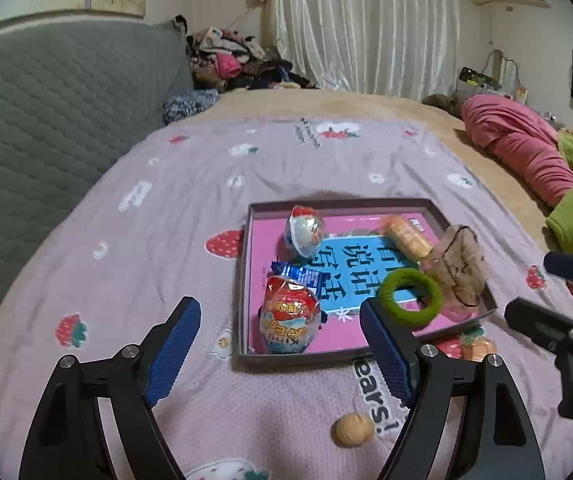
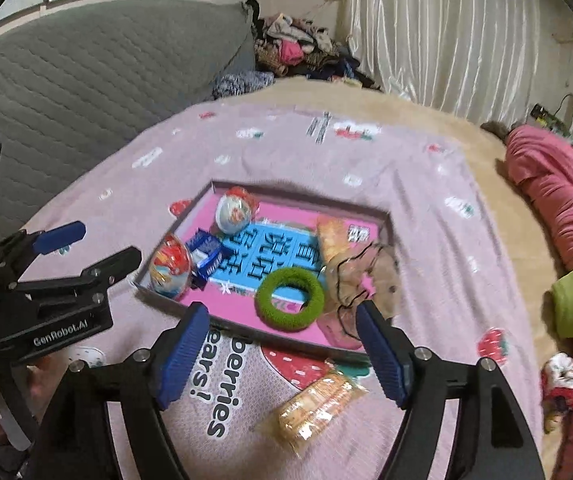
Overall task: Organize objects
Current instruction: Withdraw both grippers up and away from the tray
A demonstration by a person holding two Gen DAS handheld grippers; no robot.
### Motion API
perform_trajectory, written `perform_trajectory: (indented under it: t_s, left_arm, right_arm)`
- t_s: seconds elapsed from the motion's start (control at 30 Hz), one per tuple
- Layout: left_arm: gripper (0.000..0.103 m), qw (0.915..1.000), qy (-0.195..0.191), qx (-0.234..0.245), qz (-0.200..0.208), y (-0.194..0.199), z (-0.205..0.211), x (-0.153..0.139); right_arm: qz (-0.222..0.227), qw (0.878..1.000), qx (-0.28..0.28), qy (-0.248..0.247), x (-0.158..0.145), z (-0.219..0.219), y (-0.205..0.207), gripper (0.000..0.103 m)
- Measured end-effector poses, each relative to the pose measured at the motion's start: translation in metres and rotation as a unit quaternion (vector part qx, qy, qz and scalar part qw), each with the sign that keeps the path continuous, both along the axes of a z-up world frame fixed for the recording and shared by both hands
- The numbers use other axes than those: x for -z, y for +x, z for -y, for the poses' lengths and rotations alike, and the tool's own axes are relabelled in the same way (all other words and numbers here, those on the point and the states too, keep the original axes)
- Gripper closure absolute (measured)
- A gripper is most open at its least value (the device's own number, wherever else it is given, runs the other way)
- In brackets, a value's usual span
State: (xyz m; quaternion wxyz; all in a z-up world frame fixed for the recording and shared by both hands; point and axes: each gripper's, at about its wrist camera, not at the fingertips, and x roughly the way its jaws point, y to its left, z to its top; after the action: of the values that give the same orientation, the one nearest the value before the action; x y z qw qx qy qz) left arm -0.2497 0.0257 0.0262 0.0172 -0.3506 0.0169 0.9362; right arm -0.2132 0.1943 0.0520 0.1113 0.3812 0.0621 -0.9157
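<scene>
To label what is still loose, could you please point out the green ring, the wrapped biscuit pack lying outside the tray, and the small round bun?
green ring (image 2: 291,298), right wrist view, near rim
biscuit pack (image 2: 313,406), right wrist view, wrapper middle
round bun (image 1: 352,429), left wrist view, top

Bedroom: bed (image 1: 166,240), clothes pile (image 1: 230,60)

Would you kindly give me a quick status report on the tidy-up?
Left gripper and right gripper open, empty. Shallow box holds most items. Wafer pack and small round bun lie outside. Nothing blocking.
</scene>
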Motion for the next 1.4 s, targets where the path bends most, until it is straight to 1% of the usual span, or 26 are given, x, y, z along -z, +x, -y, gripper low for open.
perform_trajectory:
  t_s: [0.1,0.27,0.43,0.53,0.6,0.67,0.77,0.87,1.13,1.3,1.4]
  left_arm:
    - [0.02,0.9999,-0.001,0.0,-0.013,0.014,0.002,-0.02]
    - [0.02,0.9995,-0.002,-0.003,-0.033,0.038,0.007,-0.05]
    - [0.02,0.9989,0.0,-0.005,-0.046,0.056,0.011,-0.072]
    - [0.02,0.9984,0.002,-0.004,-0.057,0.069,0.015,-0.087]
    - [0.017,0.9982,0.005,-0.003,-0.06,0.075,0.016,-0.095]
    - [0.008,0.9978,0.008,-0.002,-0.066,0.083,0.016,-0.103]
    - [0.008,0.9969,0.009,0.0,-0.078,0.096,0.016,-0.117]
    - [0.008,0.9962,0.006,0.003,-0.087,0.111,0.014,-0.132]
    - [0.008,0.9954,0.004,0.0,-0.096,0.141,0.013,-0.154]
    - [0.008,0.9953,0.002,-0.004,-0.097,0.161,0.013,-0.156]
    - [0.008,0.9957,0.0,-0.004,-0.092,0.171,0.011,-0.154]
  right_arm:
    - [-0.022,1.0,0.006,0.001,-0.023,0.002,0.015,0.018]
    - [-0.045,0.999,0.005,-0.003,-0.049,0.006,0.032,0.016]
    - [-0.066,0.998,0.007,-0.003,-0.074,0.01,0.051,0.015]
    - [-0.075,0.997,0.007,-0.006,-0.085,0.01,0.06,0.011]
    - [-0.081,0.997,0.007,-0.008,-0.092,0.01,0.066,0.01]
    - [-0.087,0.996,0.008,-0.012,-0.101,0.009,0.075,0.01]
    - [-0.093,0.996,0.008,-0.012,-0.112,0.009,0.086,0.009]
    - [-0.103,0.995,0.007,-0.008,-0.123,0.008,0.099,0.002]
    - [-0.127,0.992,0.014,-0.015,-0.147,0.003,0.133,0.001]
    - [-0.132,0.991,0.02,-0.018,-0.151,-0.001,0.153,0.001]
    - [-0.129,0.991,0.021,-0.019,-0.148,-0.003,0.163,0.001]
